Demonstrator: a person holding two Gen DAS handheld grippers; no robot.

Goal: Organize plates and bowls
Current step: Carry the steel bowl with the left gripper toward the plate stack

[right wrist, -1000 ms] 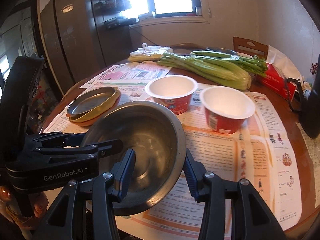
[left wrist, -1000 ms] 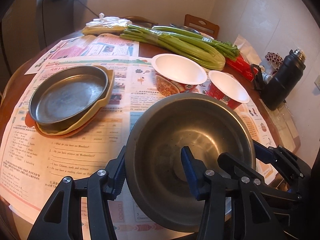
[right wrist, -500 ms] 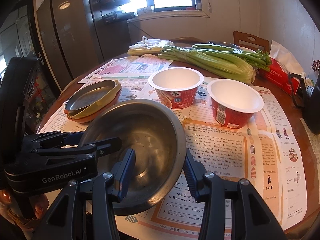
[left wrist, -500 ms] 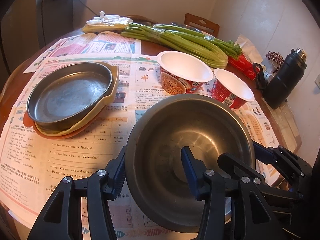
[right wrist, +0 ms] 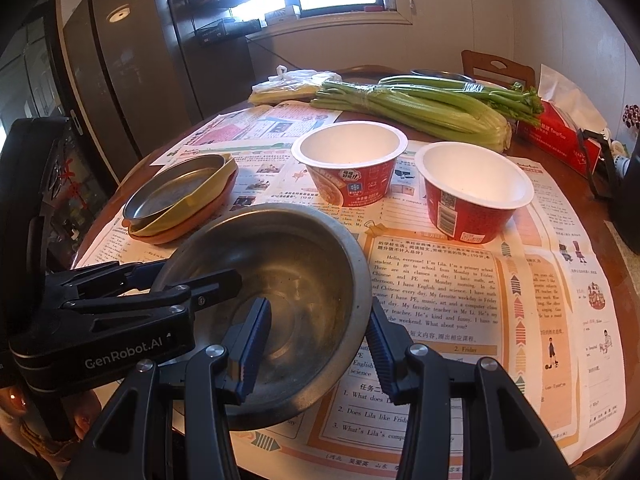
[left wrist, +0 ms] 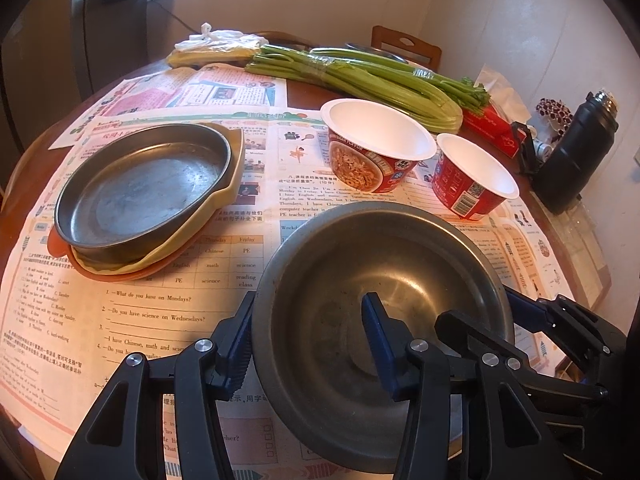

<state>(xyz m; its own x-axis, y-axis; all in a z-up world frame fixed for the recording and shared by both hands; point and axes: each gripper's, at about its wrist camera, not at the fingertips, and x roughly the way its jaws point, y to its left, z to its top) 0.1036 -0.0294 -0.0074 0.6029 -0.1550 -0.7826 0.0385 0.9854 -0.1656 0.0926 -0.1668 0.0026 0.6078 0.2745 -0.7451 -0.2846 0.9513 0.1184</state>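
A large steel bowl is held above the newspaper-covered table. My left gripper is shut on its left rim, one finger inside and one outside. My right gripper is shut on its right rim the same way; it also shows in the left wrist view. A steel plate sits stacked on a yellow dish and an orange plate at the left. Two empty red paper bowls stand behind: a wide one and a smaller one.
Celery bunches and a plastic bag lie at the back. A black thermos and a red tissue box stand at the right. A wooden chair stands behind the table. A tall cabinet stands at the left.
Both grippers have carried the steel bowl a little forward toward the paper bowls and the plate stack, which look nearer and larger. The grip has not changed.
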